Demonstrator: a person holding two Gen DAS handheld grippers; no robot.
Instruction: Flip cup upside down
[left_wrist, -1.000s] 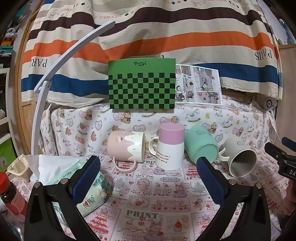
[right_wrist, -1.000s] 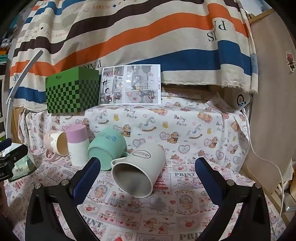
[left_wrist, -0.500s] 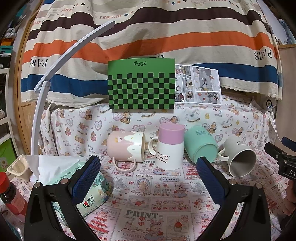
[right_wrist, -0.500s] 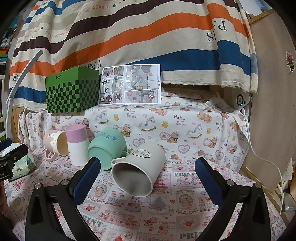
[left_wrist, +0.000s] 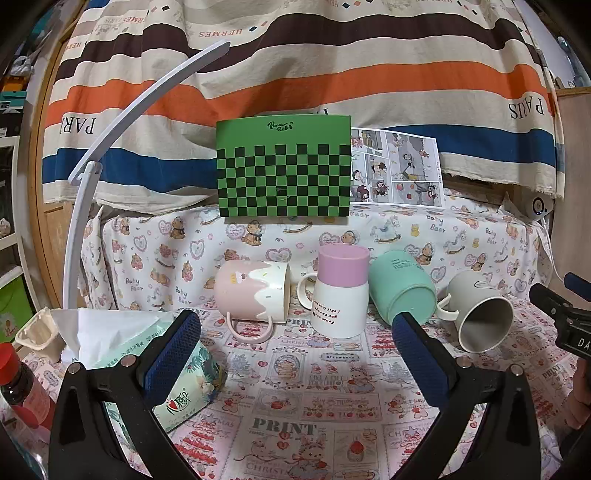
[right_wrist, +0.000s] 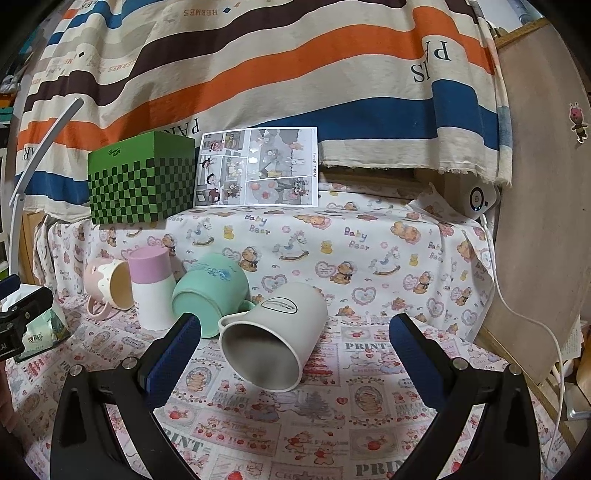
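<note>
Several mugs stand in a row on the printed cloth. A pink mug (left_wrist: 253, 293) lies on its side. A pink-and-white mug (left_wrist: 341, 293) stands upside down. A teal mug (left_wrist: 400, 286) and a grey mug (left_wrist: 480, 314) lie on their sides. In the right wrist view the grey mug (right_wrist: 275, 338) lies mouth toward me, just ahead of my open, empty right gripper (right_wrist: 293, 339), with the teal mug (right_wrist: 208, 291) behind it. My left gripper (left_wrist: 295, 339) is open and empty, short of the mugs.
A tissue pack (left_wrist: 159, 365), a red-capped bottle (left_wrist: 22, 391) and a small cream holder (left_wrist: 38, 334) sit at the left. A green checkered box (left_wrist: 282, 170) and a comic sheet (left_wrist: 397, 166) stand on the raised ledge behind. A white lamp arm (left_wrist: 110, 140) arcs at the left.
The right gripper has crept slightly closer to the grey mug. The left gripper has not visibly moved.
</note>
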